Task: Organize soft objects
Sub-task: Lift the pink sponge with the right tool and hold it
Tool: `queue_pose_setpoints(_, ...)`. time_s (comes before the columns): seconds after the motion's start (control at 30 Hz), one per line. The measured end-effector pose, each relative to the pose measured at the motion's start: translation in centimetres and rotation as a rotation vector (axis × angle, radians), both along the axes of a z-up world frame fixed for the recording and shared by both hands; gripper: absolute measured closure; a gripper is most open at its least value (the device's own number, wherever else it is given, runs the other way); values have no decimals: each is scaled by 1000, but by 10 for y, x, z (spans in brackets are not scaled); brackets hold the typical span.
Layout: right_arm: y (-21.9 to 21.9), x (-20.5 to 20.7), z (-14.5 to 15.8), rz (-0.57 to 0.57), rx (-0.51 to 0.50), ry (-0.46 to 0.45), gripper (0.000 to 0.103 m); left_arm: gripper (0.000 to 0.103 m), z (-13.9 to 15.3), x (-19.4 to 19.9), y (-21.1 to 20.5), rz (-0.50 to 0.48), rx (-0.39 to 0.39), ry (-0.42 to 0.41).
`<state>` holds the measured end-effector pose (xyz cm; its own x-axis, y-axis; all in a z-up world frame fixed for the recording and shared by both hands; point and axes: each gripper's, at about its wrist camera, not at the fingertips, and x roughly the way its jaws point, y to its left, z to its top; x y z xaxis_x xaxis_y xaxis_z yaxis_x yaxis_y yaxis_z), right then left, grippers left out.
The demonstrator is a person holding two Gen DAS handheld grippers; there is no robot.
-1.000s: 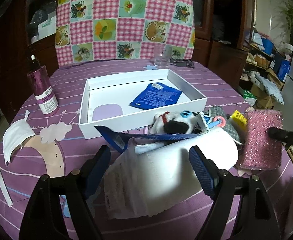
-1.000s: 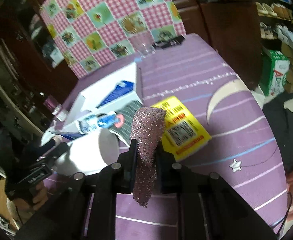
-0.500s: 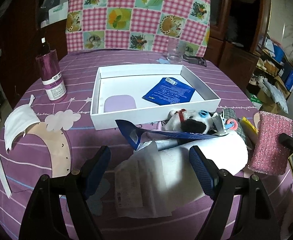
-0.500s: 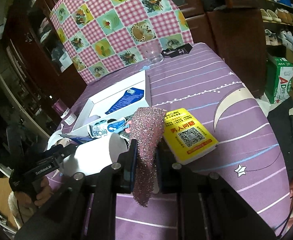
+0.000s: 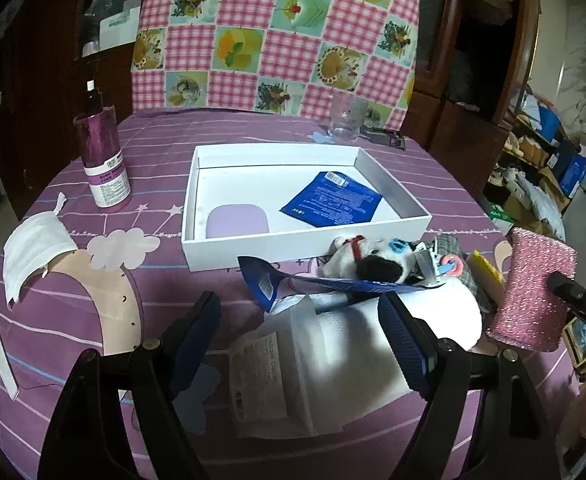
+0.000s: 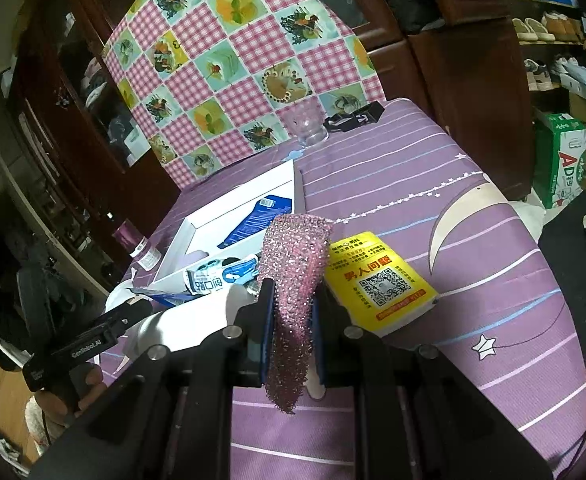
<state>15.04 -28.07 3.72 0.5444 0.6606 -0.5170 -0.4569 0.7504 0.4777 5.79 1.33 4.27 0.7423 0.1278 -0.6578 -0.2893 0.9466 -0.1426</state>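
My right gripper (image 6: pixel 292 312) is shut on a sparkly pink scrub cloth (image 6: pixel 295 264), held above the purple tablecloth; the same pink cloth (image 5: pixel 533 292) shows at the right edge of the left wrist view. My left gripper (image 5: pixel 299 340) stands open over a white plastic-wrapped pack (image 5: pixel 333 360), its pads not touching it. A white box (image 5: pixel 397 196) further back holds a blue sachet (image 5: pixel 333 200) and a lilac pad (image 5: pixel 237 221). In front of the box lies a heap with a black-and-white plush toy (image 5: pixel 373 264) and a blue wrapper (image 5: pixel 277 284).
A purple spray bottle (image 5: pixel 103 160) and a white face mask (image 5: pixel 33 252) lie at the left. A glass (image 5: pixel 347 120) stands behind the box. A yellow pack (image 6: pixel 377 280) lies right of the pink cloth. A checked chair back (image 5: pixel 277 36) rises beyond the table.
The left wrist view has rolled slightly and shifted, so the box and bottle sit further right in frame. The pink cloth stays clamped in the right gripper, which tilted a little.
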Motion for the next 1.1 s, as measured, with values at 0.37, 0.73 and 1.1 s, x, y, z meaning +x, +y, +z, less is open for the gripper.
queue_pose_setpoints(0.37, 4, -2, -1, 16, -12, 3, 85, 22, 16, -32, 18, 71, -3, -81)
queue_pose_setpoints(0.73, 5, -8, 4, 44, 3, -25, 85, 22, -9, -77, -4, 15, 91, -70)
queue_pose_setpoints(1.1, 8, -9, 4, 51, -9, -23, 85, 22, -28, -83, -20, -42, 170, 30)
